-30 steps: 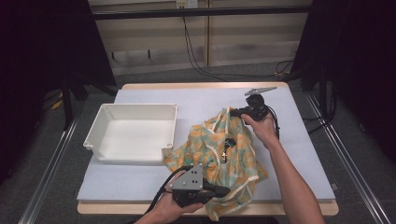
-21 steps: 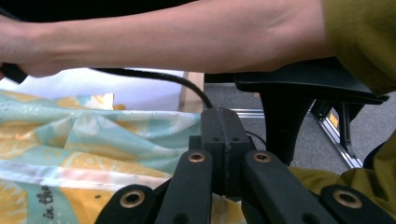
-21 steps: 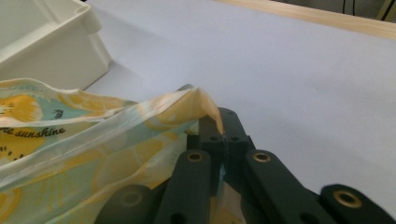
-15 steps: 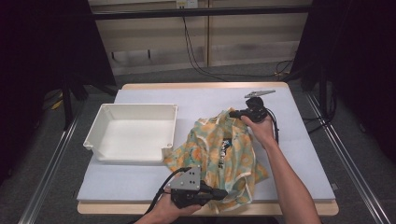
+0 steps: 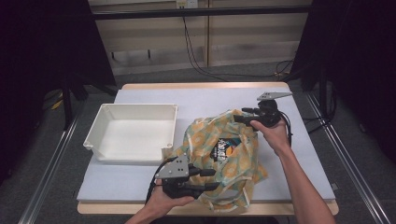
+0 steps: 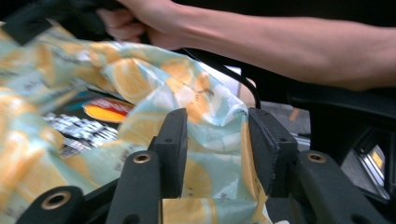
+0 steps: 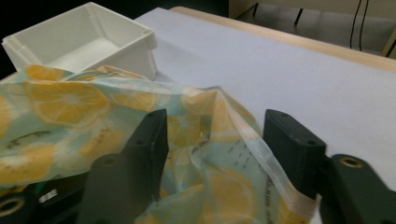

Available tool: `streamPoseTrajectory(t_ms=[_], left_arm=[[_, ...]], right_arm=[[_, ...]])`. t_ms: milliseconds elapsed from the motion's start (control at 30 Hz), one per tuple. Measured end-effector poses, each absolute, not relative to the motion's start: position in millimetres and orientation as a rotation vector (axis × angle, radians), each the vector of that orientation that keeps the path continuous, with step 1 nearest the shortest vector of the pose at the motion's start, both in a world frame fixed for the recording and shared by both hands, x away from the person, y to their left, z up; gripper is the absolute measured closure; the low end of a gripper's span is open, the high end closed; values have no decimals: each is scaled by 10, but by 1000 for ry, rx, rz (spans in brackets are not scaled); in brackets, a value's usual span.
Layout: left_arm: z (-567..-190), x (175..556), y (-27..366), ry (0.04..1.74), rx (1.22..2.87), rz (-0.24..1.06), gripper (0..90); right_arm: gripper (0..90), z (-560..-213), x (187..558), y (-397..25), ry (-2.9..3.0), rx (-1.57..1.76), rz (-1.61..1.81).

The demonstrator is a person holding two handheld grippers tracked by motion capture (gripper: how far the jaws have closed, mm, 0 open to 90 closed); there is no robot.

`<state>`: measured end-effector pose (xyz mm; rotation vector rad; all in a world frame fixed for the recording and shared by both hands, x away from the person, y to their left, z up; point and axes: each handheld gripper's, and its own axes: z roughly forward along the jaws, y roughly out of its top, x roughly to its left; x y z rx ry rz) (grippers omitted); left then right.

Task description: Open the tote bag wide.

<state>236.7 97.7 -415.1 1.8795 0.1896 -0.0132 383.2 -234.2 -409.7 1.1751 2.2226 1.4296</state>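
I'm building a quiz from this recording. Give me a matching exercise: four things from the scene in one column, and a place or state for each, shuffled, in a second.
Things:
1. white bin
2. lemon-print bag
3. left gripper
4. right gripper

Places or states:
A. at the bag's far edge, jaws apart around it
B. empty, left of the bag
C. at the bag's near edge, jaws apart
D. crumpled on the table, a dark packet inside

Pairs: 1-B, 2-D, 3-C, 4-A

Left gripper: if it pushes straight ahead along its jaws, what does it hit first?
The lemon-print bag: its film already lies between the open jaws of the left gripper. Farther along, probably the dark packet inside, though depth is unclear.
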Motion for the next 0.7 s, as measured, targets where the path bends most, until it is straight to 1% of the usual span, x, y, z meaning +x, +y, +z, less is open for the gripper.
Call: streamPoseTrajectory(t_ms=[67,133,200,300,400,467,500,533,567,600,667,700], left_arm=[[-4100,2394,1013,207,1852,-19,537],[-4046,2423,1047,217,1825,-24,511],[-4009,2449,1068,223,1827,-1,479],[-3984,2500,1085,233,1836,14,473],[-3996,2585,1072,261,1826,39,514],[-4021,2691,1058,298,1838,86,534],[-4034,2734,1056,313,1843,91,545],[-4062,2808,1051,339,1856,96,549],[-4088,2874,1052,367,1879,120,550],[-4105,2908,1050,380,1894,135,549],[-4157,2980,1044,405,1899,122,547],[-4194,3007,1033,421,1917,141,540]], right_arm=[[374,-4023,3736,-2374,2214,1165,1431],[369,-3962,3625,-2405,2199,1142,1414],[364,-3916,3528,-2435,2180,1119,1411],[352,-3868,3447,-2479,2164,1121,1424],[330,-3829,3383,-2531,2156,1120,1409],[322,-3818,3367,-2583,2150,1135,1397],[340,-3818,3356,-2620,2144,1136,1405],[377,-3819,3343,-2636,2149,1135,1418],[426,-3826,3314,-2635,2167,1131,1428],[495,-3839,3274,-2605,2205,1110,1421],[525,-3870,3204,-2532,2253,1079,1407],[526,-3886,3176,-2497,2265,1069,1402]])
